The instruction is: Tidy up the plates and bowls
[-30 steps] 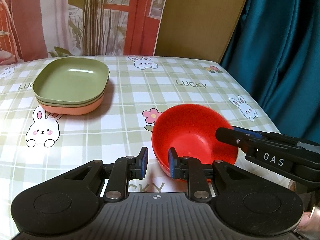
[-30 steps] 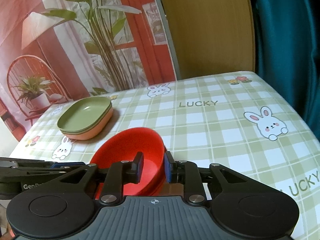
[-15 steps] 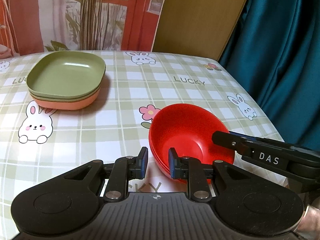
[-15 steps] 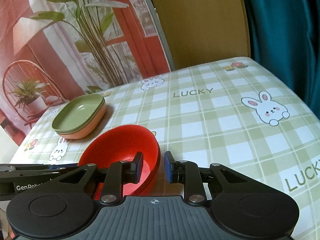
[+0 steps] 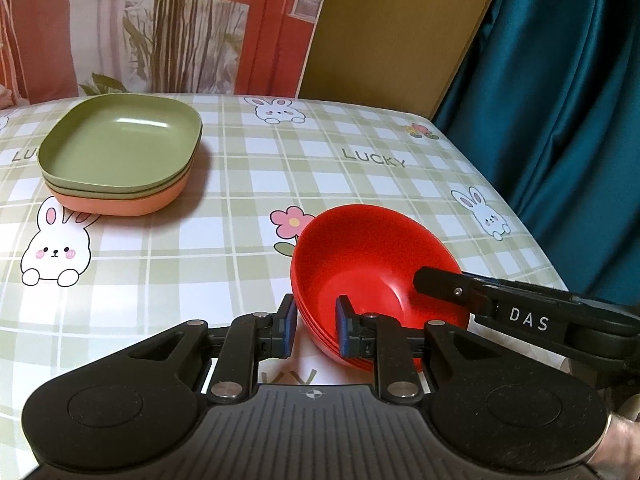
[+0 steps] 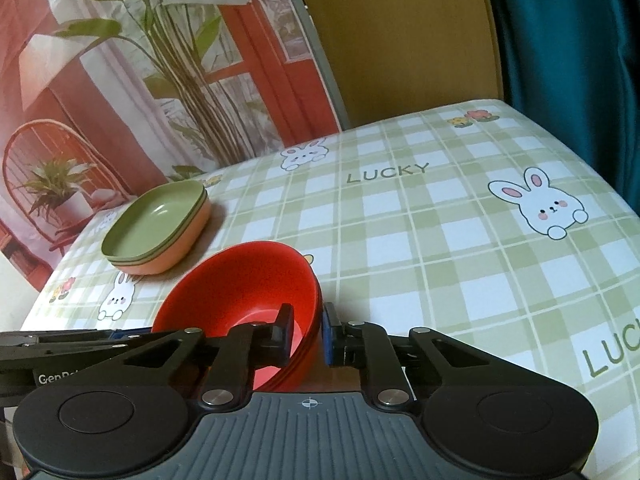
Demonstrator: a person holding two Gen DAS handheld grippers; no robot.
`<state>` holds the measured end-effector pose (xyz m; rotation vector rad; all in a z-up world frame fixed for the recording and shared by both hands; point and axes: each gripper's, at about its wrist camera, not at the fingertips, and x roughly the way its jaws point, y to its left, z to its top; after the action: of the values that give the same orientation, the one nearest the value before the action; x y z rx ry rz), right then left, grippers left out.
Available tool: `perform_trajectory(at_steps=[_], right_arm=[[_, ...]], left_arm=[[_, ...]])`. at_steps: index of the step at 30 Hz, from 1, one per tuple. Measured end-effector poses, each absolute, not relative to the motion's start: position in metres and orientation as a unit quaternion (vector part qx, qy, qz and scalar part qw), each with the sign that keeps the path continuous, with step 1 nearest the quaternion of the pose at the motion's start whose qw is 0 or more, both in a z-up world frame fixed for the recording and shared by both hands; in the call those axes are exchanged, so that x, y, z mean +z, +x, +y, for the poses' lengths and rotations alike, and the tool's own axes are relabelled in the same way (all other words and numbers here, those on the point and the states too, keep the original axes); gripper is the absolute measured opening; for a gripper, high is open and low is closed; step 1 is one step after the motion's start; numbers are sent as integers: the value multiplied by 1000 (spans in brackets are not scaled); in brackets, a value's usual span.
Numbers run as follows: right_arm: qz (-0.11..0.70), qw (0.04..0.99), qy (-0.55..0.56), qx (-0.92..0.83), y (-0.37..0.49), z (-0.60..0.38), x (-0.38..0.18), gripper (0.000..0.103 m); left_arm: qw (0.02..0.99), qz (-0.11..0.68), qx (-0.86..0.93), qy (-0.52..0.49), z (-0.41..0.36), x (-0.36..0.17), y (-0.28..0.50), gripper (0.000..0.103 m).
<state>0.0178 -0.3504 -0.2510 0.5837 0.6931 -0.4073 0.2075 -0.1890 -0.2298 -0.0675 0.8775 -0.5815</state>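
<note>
A stack of red bowls (image 5: 372, 264) sits near the table's front right; it also shows in the right wrist view (image 6: 244, 284). My left gripper (image 5: 316, 326) straddles the stack's near-left rim, jaws a little apart, one finger inside and one outside. My right gripper (image 6: 306, 330) straddles the right rim the same way; its arm (image 5: 520, 312) crosses the left wrist view. I cannot tell whether the pads press the rim. A stack of plates, green on orange (image 5: 120, 152), rests at the back left, also in the right wrist view (image 6: 160, 224).
The table has a green checked cloth with rabbits (image 5: 280, 184). Its right edge borders a teal curtain (image 5: 560, 100). A wooden panel (image 6: 400, 40) and a printed backdrop (image 6: 120, 60) stand behind the table.
Both grippers and the red bowl stack have shifted slightly; the right gripper now has the bowl rim between its fingers, where half a second ago the rim sat left of the gap.
</note>
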Motion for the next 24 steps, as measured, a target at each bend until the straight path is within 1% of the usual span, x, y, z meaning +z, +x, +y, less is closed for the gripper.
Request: perform_trajectory(at_steps=[9, 24], right_arm=[[322, 883, 284, -190, 30, -352, -230, 14], [259, 924, 239, -149, 95, -349, -145, 14]], left_arm=[[871, 404, -276, -38, -181, -213, 213, 22], [910, 318, -261, -49, -145, -134, 239, 22]])
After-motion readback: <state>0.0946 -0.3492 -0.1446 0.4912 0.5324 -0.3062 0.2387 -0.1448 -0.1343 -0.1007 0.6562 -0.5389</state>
